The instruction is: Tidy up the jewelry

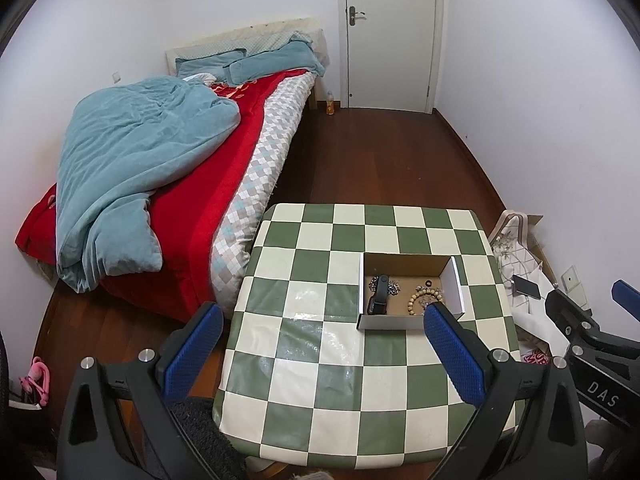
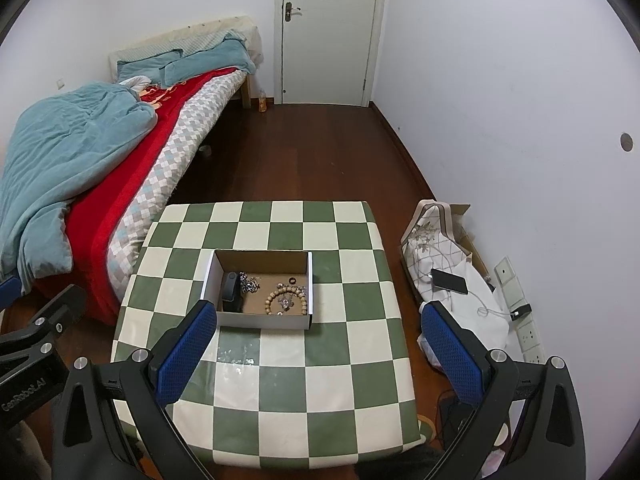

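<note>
An open cardboard box (image 1: 404, 260) (image 2: 260, 257) sits on the green-and-cream checkered table (image 1: 320, 360) (image 2: 280, 380). Inside lie a black watch (image 1: 380, 294) (image 2: 231, 286), a silvery chain (image 1: 394, 287) (image 2: 250, 282), a wooden bead bracelet (image 1: 420, 298) (image 2: 286, 300) and a small black ring (image 1: 429, 282) (image 2: 291, 280). My left gripper (image 1: 320, 320) is open and empty, held above the table's near side, with the box between its fingertips. My right gripper (image 2: 320, 320) is open and empty, above the table, the box beside its left fingertip.
A bed (image 1: 180, 160) with a red cover and a blue quilt stands left of the table. A cloth bag with a phone (image 2: 449, 281) on it lies on the floor at the right, by wall sockets (image 2: 528, 332). A white door (image 2: 330, 32) is at the back.
</note>
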Tool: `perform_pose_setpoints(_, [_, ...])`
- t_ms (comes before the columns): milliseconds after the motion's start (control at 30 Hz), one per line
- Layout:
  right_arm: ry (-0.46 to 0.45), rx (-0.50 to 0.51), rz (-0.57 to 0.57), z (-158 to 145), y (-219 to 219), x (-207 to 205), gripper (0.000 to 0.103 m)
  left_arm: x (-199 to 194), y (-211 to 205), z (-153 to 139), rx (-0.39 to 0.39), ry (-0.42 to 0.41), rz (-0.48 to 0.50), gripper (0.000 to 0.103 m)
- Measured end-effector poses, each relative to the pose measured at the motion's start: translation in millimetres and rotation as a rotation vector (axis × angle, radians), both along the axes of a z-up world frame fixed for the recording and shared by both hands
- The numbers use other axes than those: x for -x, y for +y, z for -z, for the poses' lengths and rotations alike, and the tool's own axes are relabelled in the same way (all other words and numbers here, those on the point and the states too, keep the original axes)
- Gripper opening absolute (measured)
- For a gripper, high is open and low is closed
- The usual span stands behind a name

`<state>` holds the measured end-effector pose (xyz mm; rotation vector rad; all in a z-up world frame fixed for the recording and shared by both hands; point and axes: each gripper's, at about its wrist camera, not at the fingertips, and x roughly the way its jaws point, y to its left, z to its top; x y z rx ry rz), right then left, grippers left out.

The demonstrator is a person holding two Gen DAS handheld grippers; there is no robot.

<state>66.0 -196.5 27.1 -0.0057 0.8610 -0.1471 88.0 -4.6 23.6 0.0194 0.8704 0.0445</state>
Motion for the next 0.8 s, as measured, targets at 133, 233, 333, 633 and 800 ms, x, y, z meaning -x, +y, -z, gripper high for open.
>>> perform_pose_setpoints(133, [-0.001, 0.001, 0.000, 0.0, -0.2, 0.0, 0.103, 1.9, -1.3, -1.0, -0.002, -0.002, 0.001, 0.102])
perform_pose_setpoints(233, [-0.002, 0.001, 0.000, -0.7, -0.3, 1.8, 0.103, 2.6, -2.6, -2.1, -0.002, -0.004, 0.000, 0.102])
perform_pose_setpoints(333, [-0.002, -0.001, -0.001, -0.7, -1.0, 1.9, 0.103, 3.3, -3.3, -2.5, -0.007, -0.007, 0.001, 0.102])
perform_pose_setpoints(633, [-0.003, 0.001, -0.001, -0.7, -0.5, 2.2, 0.103, 3.3, -6.1, -3.8, -0.006, -0.013, -0.001, 0.102])
perform_pose_setpoints(800, [-0.002, 0.001, 0.000, 0.4, -0.3, 1.2, 0.103, 3.8, -4.7, -4.1, -0.007, -0.010, -0.003, 0.102])
